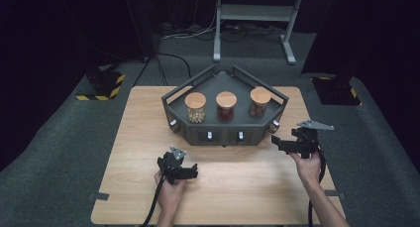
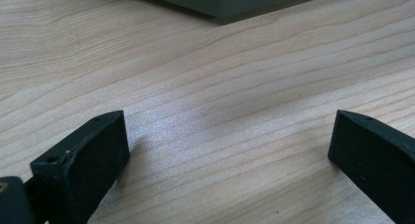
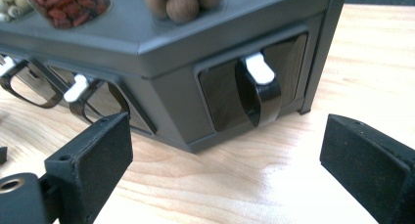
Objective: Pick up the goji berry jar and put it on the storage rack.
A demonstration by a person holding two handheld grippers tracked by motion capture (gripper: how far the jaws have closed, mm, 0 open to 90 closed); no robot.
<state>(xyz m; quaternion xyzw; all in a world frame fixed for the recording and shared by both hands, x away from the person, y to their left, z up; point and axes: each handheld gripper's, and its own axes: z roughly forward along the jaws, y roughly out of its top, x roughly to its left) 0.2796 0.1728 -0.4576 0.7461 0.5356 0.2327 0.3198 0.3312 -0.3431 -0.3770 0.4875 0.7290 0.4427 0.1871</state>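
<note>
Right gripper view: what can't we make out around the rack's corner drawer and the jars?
- Jars: the red-filled jar and nut jar are cut off by the top edge; lids unseen here.
- Corner drawer: contents hidden behind its dark front; handle visible.
- Front drawers, high view: too small to tell details.
- Left gripper, left gripper view: rack cut off by the top edge.

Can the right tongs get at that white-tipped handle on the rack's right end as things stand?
Probably yes: the right tongs stand open, facing the handle, with bare table between and nothing in the way.
</note>
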